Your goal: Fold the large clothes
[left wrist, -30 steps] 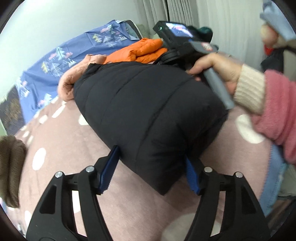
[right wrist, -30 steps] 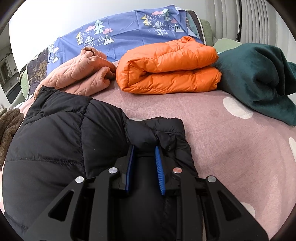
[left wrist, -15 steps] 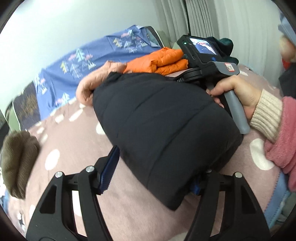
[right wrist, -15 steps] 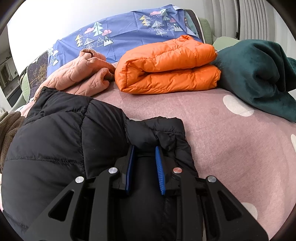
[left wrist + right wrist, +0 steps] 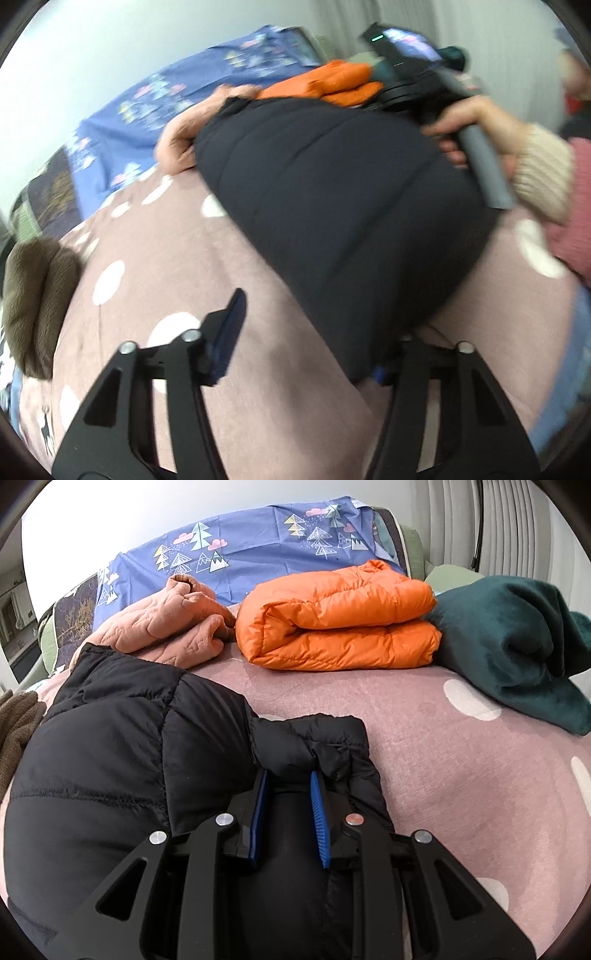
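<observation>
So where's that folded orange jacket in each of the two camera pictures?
Left wrist view: orange jacket at top centre, behind the black jacket.
Right wrist view: orange jacket upper centre, in full view.
Shared landmark: the pink quilted garment lying to its left in both.

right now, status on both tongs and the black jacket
Right tongs clamped on a fold of black jacket. Left tongs closing, jacket's near corner by one finger, not pinched. Orange jacket folded beyond, clear of the work.
</observation>
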### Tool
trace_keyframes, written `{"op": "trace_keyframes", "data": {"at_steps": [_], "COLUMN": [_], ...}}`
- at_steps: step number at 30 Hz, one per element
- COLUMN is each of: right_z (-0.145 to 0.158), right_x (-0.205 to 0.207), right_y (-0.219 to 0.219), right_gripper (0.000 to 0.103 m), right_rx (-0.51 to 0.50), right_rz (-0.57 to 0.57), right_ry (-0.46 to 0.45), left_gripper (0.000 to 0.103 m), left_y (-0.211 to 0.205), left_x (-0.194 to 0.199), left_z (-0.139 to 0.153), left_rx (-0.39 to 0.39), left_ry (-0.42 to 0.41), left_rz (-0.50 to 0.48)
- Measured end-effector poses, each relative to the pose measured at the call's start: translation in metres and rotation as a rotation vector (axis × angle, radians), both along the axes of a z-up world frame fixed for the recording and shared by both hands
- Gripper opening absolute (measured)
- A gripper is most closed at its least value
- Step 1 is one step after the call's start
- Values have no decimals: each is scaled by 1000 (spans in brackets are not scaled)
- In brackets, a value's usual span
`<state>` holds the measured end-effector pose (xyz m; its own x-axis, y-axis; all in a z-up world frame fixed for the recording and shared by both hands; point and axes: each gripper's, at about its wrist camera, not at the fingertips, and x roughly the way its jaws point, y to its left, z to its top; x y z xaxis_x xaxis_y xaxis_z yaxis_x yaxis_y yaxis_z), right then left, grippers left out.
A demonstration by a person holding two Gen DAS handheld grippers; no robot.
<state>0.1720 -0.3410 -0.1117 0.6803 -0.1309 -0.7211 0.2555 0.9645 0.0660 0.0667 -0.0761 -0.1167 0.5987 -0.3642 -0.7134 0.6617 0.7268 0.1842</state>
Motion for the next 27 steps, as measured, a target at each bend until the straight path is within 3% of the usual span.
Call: {"op": "trace_keyframes", "data": {"at_steps": [3,5,7,10,13,15,16,17,18,19,21,23,24,27], "right_z": [0,-1,-1,-1,0,0,0,-1,-1,-1,0,6,11,18], "right_x": [0,-1,-1,-1,-3,-5,-5,-5,-6,-6,-9,-17,-27,-69], "right_y": [-1,-1,0,-1,1,-1,-3,-5,-8,-12,-20,-23,-26,-42], "right_gripper": [23,23,23,23,23,24,24,24,24,24,24,27,32,64], "right_rx": [8,13,11,10,8,17,33,47,70,93,148,163,185,331], "right_rz": [-2,-3,-3,-5,-10,-11,-11,-10,-13,-15,-3,10,12,-21], "right_ry": [-3,-6,-5,-4,-5,-12,-15,-17,-19,-20,-17,-11,-15,-33], "left_gripper": [24,19,17,17,17,24,29,41,45,48,49,49,49,48], "left_y": [19,34,41,32,3,-24,-38,-52,-64,-75,-86,-88,-89,-87], "left_x": [-2,2,10,43,91,120,132,141,149,156,150,140,135,136], "left_z": [21,38,57,80,85,79,74,64,50,29,7,3,4,3], "left_rx": [-112,-208,-267,-349,-408,-378,-331,-256,-185,-127,-70,-28,-8,1], "left_ry": [183,268,242,141,142,147,119,77,88,110,28,-9,-20,-23], "left_rz": [-113,-141,-124,-49,-19,-1,33,77,91,88,62,61,51,21]}}
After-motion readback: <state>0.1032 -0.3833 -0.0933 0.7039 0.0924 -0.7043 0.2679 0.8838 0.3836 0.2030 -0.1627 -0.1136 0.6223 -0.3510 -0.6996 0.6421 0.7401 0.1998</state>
